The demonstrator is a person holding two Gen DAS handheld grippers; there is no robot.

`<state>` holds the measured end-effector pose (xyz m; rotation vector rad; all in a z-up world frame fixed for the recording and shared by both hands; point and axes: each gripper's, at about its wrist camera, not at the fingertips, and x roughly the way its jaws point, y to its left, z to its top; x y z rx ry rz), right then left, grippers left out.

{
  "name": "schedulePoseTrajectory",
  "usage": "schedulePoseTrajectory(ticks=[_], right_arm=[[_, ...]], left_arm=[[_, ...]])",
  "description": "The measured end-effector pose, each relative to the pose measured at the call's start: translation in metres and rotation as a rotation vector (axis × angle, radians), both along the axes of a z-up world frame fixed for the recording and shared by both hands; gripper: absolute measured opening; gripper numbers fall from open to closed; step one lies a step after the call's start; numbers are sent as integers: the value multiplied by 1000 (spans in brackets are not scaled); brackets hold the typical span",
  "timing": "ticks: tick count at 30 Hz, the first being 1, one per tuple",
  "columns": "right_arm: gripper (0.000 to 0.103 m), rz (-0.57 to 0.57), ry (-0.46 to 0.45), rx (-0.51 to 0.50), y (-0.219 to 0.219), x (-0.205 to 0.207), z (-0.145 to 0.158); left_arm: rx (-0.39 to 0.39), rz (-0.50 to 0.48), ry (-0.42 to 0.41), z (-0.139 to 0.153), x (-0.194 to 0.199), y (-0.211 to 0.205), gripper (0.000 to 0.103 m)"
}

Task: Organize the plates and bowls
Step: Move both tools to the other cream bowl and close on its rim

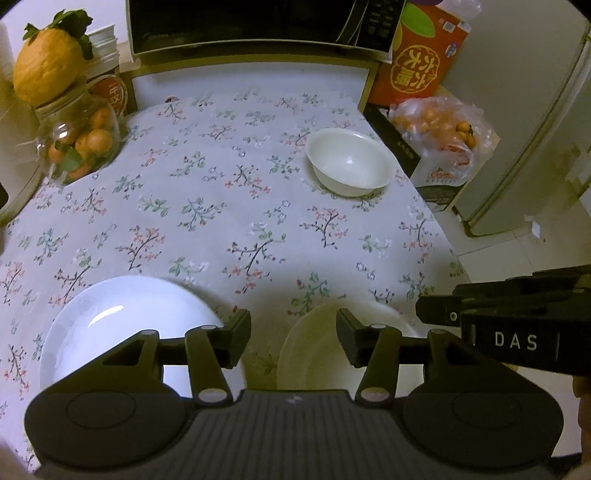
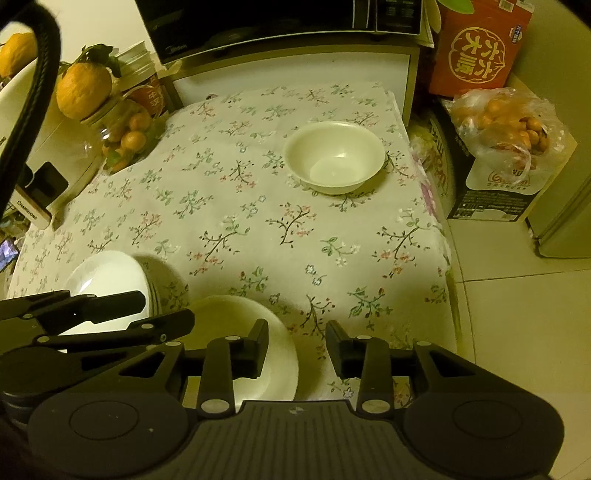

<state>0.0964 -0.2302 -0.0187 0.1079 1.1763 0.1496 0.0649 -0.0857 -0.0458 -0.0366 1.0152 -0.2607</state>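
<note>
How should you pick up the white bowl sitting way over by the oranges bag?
Probably by its rim. The white bowl sits upright and open, with steep rounded sides, so one finger inside and one outside the near edge, coming down from above with the open right gripper, looks safest.

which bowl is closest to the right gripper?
The near bowl at the table's front edge, partly under the right gripper. The far bowl sits alone toward the back.

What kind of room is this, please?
Probably a home kitchen or dining corner: a microwave stands behind the table's floral tablecloth, a fridge is at the right, and a white bowl sits out.
</note>
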Motion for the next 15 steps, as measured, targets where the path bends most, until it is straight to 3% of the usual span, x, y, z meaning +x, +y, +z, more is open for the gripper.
schedulePoseTrajectory(ticks=[9,11,13,15], right_arm=[[43,-59,8,-17,-12,24,-5],[50,-91,12,-21,-18,34,-9],[60,-133,14,-14,-26,45,-13],[64,-174,15,-8,-35,55,-19]], left_arm=[[10,-15,5,-6,35,-11,58],[13,-10,-8,-8,50,-11,68],[7,14,-22,-9,64,-10,69],[-6,38,-29,-11,76,-9,70]])
